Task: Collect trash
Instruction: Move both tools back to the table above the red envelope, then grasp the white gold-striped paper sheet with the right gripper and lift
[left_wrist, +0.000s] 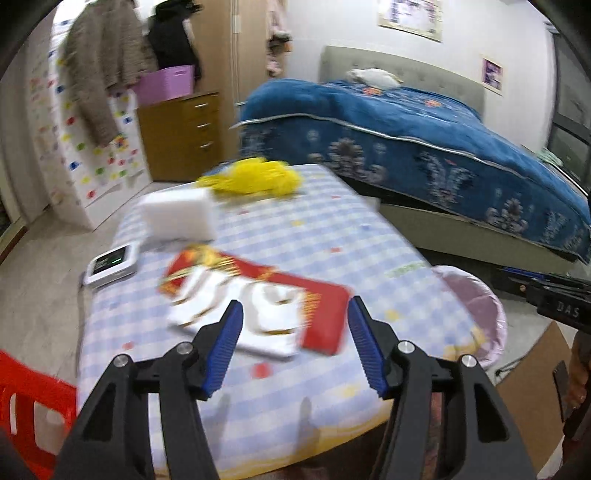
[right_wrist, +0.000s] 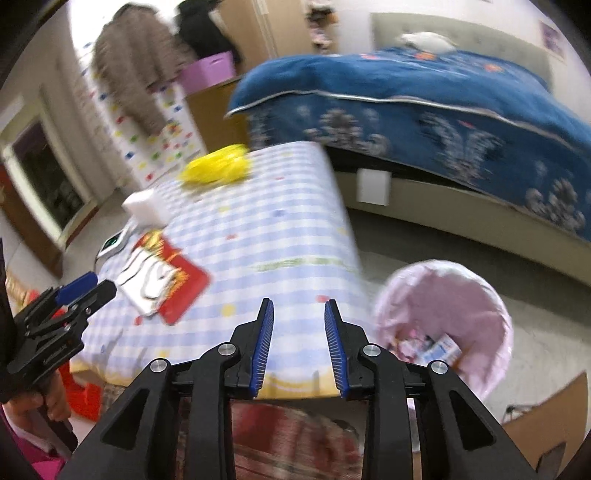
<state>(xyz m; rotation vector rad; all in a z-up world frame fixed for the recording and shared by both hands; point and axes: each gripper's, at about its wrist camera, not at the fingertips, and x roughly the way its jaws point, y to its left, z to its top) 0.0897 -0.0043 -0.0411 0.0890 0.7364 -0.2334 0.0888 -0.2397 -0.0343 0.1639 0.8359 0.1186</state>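
Red wrapper (left_wrist: 258, 306) btwn left tool (left_wrist: 295, 343) fingers.

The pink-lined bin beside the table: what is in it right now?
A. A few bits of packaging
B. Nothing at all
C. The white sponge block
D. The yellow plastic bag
A. In the right wrist view, small packets lie at the bottom of the bin; the yellow bag and white block sit on the table.

Cloth, paper and plastic on the table

Checked tablecloth (left_wrist: 314, 236) looked woven and matt; red carton (left_wrist: 258, 306) glossy paper; bin liner (right_wrist: 443, 295) thin pink plastic.
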